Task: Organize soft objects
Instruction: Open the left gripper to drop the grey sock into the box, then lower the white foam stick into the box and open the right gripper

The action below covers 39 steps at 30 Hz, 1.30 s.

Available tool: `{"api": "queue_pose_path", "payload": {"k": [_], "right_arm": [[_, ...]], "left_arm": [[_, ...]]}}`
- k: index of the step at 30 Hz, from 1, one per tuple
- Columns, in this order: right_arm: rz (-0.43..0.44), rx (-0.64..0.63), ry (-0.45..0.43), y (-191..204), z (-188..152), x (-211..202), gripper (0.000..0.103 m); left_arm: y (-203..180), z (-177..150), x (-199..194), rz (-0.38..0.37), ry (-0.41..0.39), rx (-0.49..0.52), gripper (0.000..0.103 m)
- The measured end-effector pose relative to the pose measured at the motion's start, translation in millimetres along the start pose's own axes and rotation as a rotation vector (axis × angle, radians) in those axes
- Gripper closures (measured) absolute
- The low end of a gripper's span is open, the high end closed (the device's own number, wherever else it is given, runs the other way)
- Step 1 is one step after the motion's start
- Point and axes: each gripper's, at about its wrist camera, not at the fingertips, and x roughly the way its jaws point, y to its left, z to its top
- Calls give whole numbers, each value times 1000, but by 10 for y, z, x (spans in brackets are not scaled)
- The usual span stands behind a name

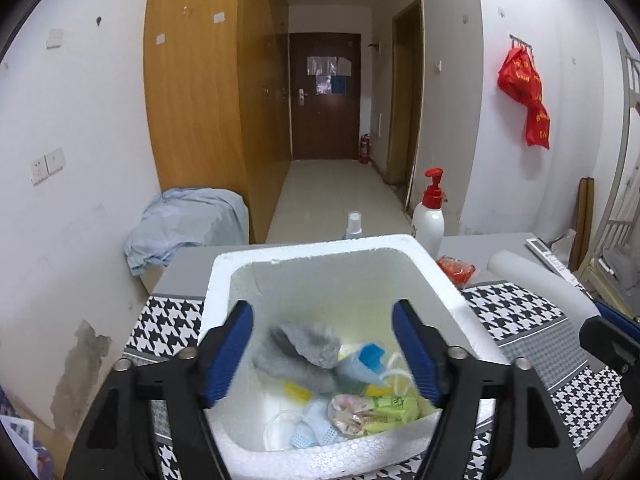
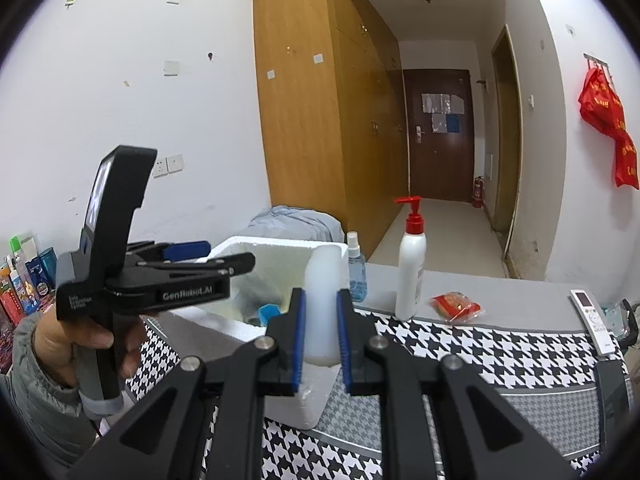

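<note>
Foam box (image 1: 224, 280) sits on the houndstooth cloth (image 1: 516, 312); it already holds a grey furry item (image 1: 304, 344), face masks (image 1: 316, 428), a green-and-pink soft packet (image 1: 376, 408) and some blue and yellow bits too jumbled to identify. Left gripper (image 1: 322, 354) hangs over the box opening, fingers spread wide, nothing between them. Right gripper (image 2: 320, 330), just right of the box, is pinching a white translucent foam roll (image 2: 320, 300), held upright, its base near the box's near-right corner. Judgement: task well advanced; roll appears next to go in. On the grey surface to the far right lies a red packet (image 2: 456, 304), possibly still to sort. Pump bottle (image 2: 410, 272), spray bottle (image 2: 356, 268) and remote (image 2: 592, 316) are hard items, likely staying out.
</note>
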Motion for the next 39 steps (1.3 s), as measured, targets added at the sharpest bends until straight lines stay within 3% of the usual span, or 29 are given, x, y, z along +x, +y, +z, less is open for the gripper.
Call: {"api": "queue_pose_path", "payload": {"k": [1, 6, 22, 39], "right_arm": [[-1, 0, 2, 7, 1, 6, 85], [-2, -5, 3, 36, 14, 17, 85], [-1, -4, 17, 104, 49, 160, 85], [61, -50, 48, 444, 157, 445, 85]], "left_arm": [[1, -1, -9, 8, -5, 2, 12], [45, 18, -163, 13, -69, -15, 1], [242, -95, -548, 78, -204, -16, 1], [633, -318, -794, 149, -246, -75, 1]]}}
